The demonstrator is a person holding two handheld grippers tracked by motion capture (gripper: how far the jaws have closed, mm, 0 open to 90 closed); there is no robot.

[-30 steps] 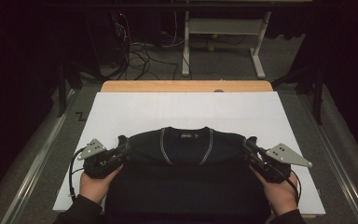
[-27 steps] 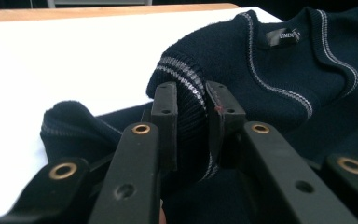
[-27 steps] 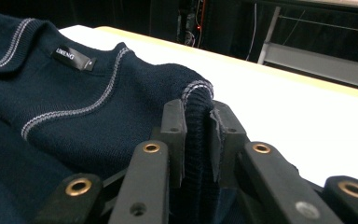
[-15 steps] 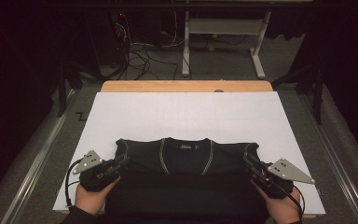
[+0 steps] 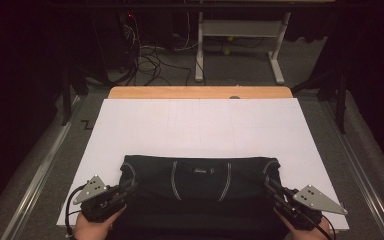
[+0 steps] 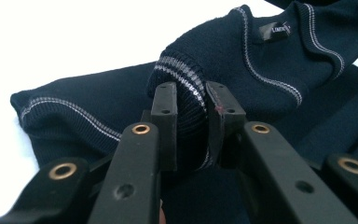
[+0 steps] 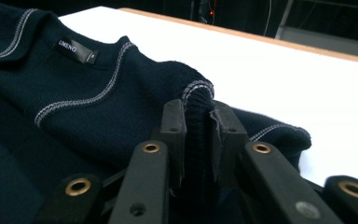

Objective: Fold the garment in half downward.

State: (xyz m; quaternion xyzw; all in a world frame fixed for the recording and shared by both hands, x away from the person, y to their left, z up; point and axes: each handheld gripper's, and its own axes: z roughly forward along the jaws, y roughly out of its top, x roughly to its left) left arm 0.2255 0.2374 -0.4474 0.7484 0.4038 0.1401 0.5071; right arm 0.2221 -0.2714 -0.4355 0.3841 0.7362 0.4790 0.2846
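A dark navy knitted sweater with pale stitching lies at the near edge of the white table sheet, collar and label facing up. My left gripper is shut on a bunched fold of the sweater at its left side. My right gripper is shut on a ribbed fold of the sweater at its right side. In both gripper views the knit is squeezed between the two black pads. The label sits by the neckline.
Bare white sheet stretches beyond the sweater to the wooden far edge of the table. Behind it on the dark floor are tangled cables and a white metal frame. Metal rails run along both sides of the table.
Both grippers have drawn back toward the near table edge, pulling the sweater with them. More white sheet now shows beyond the collar.
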